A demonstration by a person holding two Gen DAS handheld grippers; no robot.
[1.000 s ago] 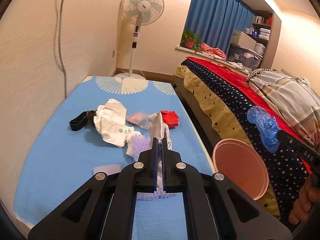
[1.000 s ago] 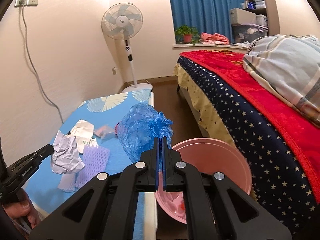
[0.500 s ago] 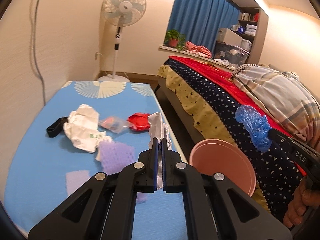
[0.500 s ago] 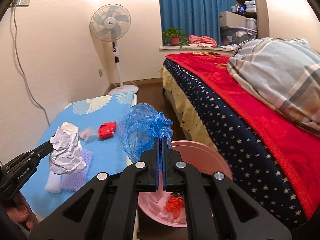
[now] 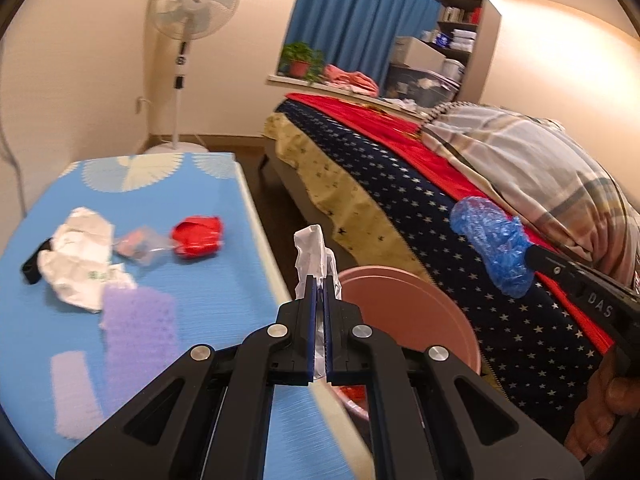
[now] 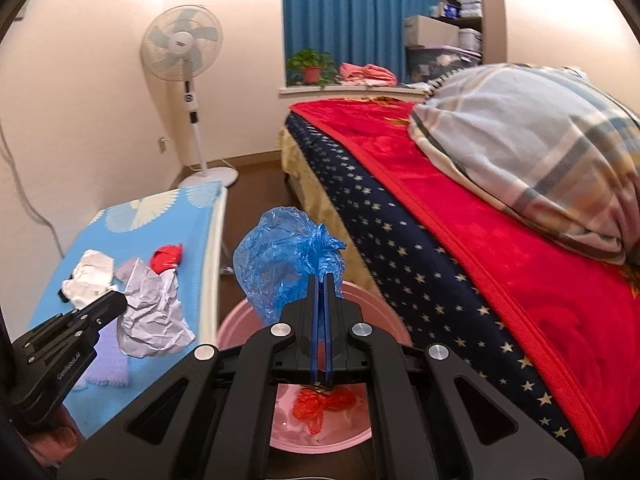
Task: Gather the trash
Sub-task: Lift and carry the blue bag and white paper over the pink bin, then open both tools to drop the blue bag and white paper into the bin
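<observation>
2 grippers: both gripping trash
Left gripper (image 5: pixel 317 280): pinching crumpled white paper (image 5: pixel 314 254)
Right gripper (image 6: pixel 323 280): clamping blue plastic bag (image 6: pixel 286 254) over pink bucket (image 6: pixel 384 316)

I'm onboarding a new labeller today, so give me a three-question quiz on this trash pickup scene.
1. What does the left tool hold?
2. True or false: the pink bin is empty.
3. The right tool is shut on: A) a red wrapper B) a blue plastic bag C) purple foam

Key: 1. crumpled white paper. 2. False, red trash lies inside. 3. B.
</observation>
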